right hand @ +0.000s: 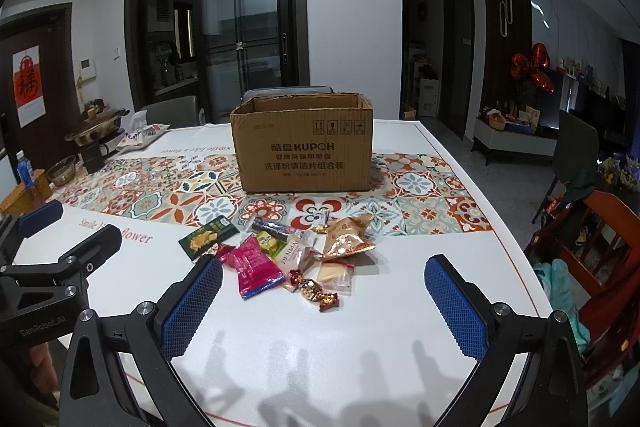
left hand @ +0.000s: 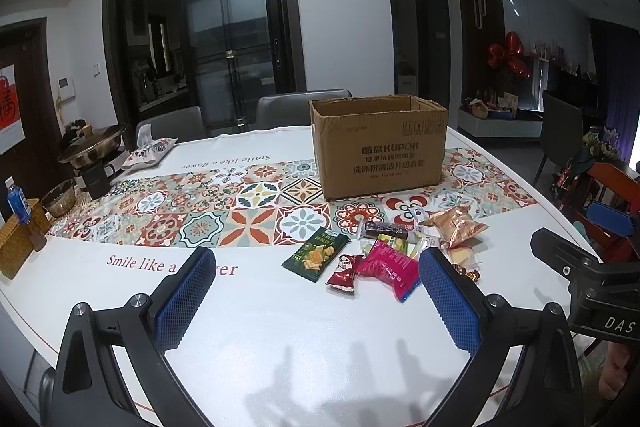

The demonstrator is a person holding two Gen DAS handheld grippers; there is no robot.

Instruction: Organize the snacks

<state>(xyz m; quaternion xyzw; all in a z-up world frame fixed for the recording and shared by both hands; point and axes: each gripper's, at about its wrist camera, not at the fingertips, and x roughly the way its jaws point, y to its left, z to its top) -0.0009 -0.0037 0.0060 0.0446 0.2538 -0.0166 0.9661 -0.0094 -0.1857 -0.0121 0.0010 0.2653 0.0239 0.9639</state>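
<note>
Well, you had both grippers spread wide and empty over the near edge of the table (right hand: 400, 327), nothing picked yet. The left gripper (left hand: 316, 287) hung at seven o'clock from the snack pile (right hand: 288, 251); the right gripper (right hand: 324, 291) sat square at six o'clock of it, the better placed of the two by my reckoning. The box (right hand: 304, 143) stood open-topped at twelve o'clock beyond the pile, a short way apart from it on the patterned runner (right hand: 420, 187).

You did well to start, I'd say, with a loose outlier: the pink pack (right hand: 256, 265) lay nearest your right-hand fingers (right hand: 192, 311), its long axis running from eleven o'clock down to five. Turning the wrist so the pads closed across its short width looked the sound choice, not end to end. The green pack (right hand: 206, 237) pointed roughly from seven to one o'clock, flat on the cloth. The orange bag (right hand: 346, 239) looked puffy and crinkly, likely to slip, so a gentle pinch at its sealed edge seemed wise. The small candies (right hand: 316, 291) at six o'clock of the heap looked fiddly; those were best left for last.
</note>
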